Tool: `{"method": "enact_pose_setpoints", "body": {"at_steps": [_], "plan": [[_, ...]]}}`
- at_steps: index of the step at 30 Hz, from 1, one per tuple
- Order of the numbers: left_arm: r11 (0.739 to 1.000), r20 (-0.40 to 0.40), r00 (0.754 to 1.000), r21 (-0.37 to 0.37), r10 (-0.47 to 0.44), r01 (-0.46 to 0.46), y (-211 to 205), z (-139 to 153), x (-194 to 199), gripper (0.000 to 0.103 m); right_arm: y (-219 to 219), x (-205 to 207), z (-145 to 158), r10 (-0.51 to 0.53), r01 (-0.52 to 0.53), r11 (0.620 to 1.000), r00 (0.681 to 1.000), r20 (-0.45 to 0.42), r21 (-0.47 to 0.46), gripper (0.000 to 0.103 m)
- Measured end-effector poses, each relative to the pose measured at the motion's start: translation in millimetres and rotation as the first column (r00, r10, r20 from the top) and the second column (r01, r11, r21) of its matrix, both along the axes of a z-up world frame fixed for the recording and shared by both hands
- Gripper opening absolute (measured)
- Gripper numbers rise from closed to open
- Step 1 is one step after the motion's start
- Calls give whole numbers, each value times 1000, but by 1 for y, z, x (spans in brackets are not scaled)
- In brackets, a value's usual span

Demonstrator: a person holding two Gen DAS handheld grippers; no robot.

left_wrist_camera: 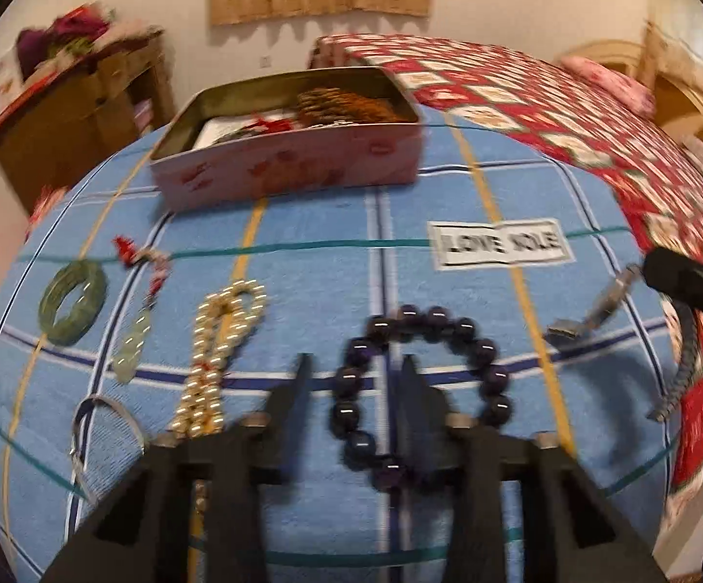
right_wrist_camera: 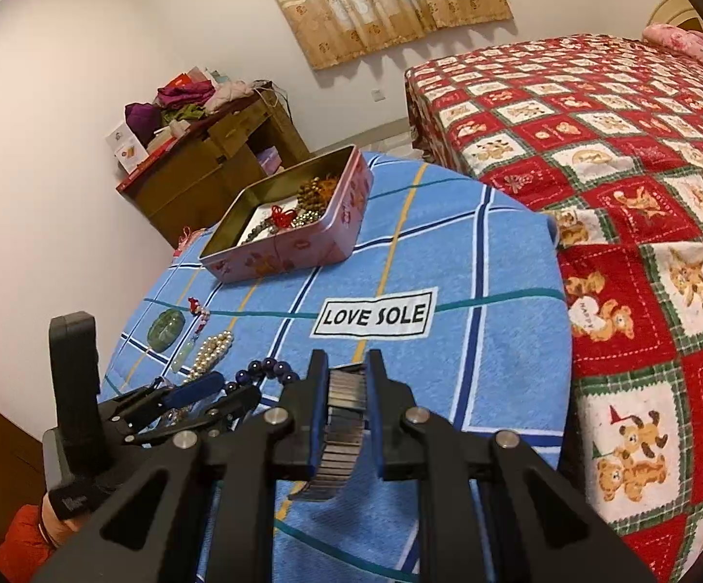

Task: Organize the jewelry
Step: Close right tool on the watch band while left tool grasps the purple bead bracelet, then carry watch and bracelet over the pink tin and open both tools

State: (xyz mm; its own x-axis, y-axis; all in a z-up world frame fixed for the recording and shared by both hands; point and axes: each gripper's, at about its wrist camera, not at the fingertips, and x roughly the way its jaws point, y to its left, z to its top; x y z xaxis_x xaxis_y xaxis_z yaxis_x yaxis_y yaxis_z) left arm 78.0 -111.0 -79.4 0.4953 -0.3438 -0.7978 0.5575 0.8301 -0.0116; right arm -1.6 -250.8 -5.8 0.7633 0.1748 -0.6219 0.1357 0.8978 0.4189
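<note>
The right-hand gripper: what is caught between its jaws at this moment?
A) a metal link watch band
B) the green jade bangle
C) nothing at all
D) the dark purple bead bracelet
A: in the right wrist view, the right gripper has its jaws closed on the metal link watch band, whose free end hangs down over the blue checked cloth.

"LOVE SOLE" in black caps on white label patch (right_wrist_camera: 375, 314), sewn onto blue plaid towel (right_wrist_camera: 497, 364), near its middle, below the tin. Same patch (left_wrist_camera: 501, 244) blurred in left wrist view. "HAPPY" on red teddy-bear bedspread (right_wrist_camera: 586, 317), by a bear.
</note>
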Motion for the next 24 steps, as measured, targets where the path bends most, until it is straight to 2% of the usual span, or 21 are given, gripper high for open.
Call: {"method": "enact_pose_setpoints", "body": {"at_steps": [1, 4, 6, 10, 12, 17, 21, 22, 23, 24], "plan": [[1000, 3, 1000, 2, -10, 10, -1, 0, -1, 13, -1, 0, 0, -3, 3, 1000, 1000, 1, 3, 18], [999, 5, 999, -2, -38, 38, -4, 0, -3, 13, 1, 0, 1, -6, 6, 1000, 1000, 2, 8, 18], [999, 2, 999, -30, -33, 33, -1, 3, -4, 13, 2, -1, 5, -2, 2, 1000, 1000, 17, 8, 14], [994, 87, 995, -95, -43, 52, 5, 27, -14, 13, 6, -3, 20, 4, -2, 999, 999, 54, -34, 14], [989, 91, 995, -140, -31, 44, 12, 39, -11, 13, 7, -1, 23, -4, 8, 998, 999, 46, -68, 14], [979, 112, 994, -204, 11, 12, 37, 58, -6, 13, 1, 3, 12, -24, 24, 998, 1000, -7, -54, 17], [973, 112, 993, -231, 27, 0, 50, 64, -8, 13, 7, 5, -4, 31, -31, 999, 998, -63, -11, 21], [972, 117, 993, -236, 30, -1, 53, 67, -8, 13, 13, 7, -8, 63, -64, 998, 995, -76, -12, 23], [971, 122, 992, -240, 32, -2, 54, 69, -8, 13, 17, 8, -11, 82, -84, 996, 993, -87, -21, 34], [969, 125, 991, -248, 37, -5, 57, 72, -8, 13, 23, 10, -14, 101, -106, 994, 989, -105, -36, 55]]}}
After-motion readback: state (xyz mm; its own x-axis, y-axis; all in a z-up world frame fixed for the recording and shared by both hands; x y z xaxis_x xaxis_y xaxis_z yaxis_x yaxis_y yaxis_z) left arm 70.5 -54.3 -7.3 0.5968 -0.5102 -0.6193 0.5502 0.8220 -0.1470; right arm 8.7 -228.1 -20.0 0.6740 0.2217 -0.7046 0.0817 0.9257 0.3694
